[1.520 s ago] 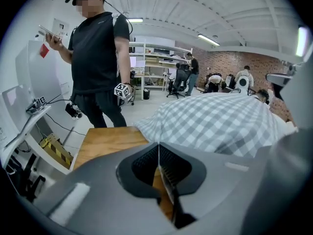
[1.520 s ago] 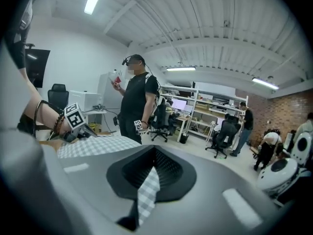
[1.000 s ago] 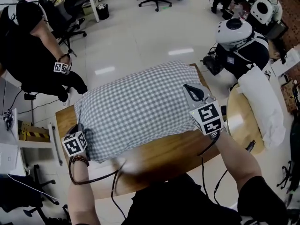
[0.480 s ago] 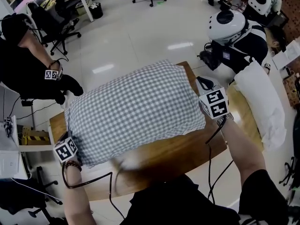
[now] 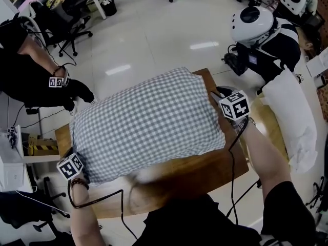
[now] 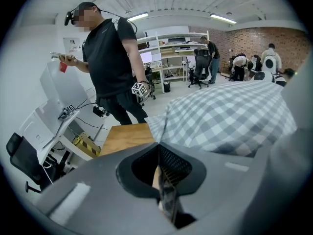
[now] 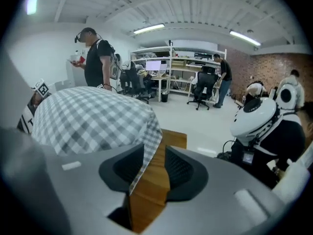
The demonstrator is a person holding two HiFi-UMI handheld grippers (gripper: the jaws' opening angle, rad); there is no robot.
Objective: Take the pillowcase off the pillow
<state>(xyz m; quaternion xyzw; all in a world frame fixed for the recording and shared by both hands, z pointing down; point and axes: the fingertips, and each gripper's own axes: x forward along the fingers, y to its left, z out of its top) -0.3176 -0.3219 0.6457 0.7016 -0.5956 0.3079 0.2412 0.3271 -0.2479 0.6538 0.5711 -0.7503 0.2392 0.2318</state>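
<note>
Now: left gripper point(image 6: 159, 148) sits at the near left corner of the pillowcase point(image 5: 148, 122). Its jaws are pressed together, and the checked corner looks nipped at their tips. The filled case lies flat on the wooden table point(image 5: 205, 170), long axis running left to right, one short end at each gripper. Right gripper point(image 7: 154, 151) is at the right end with jaws opening. The fabric edge hangs loose between them, pads not pressing. Judgement: any fresh hold on that end falls to the right gripper, which is nearest.
</note>
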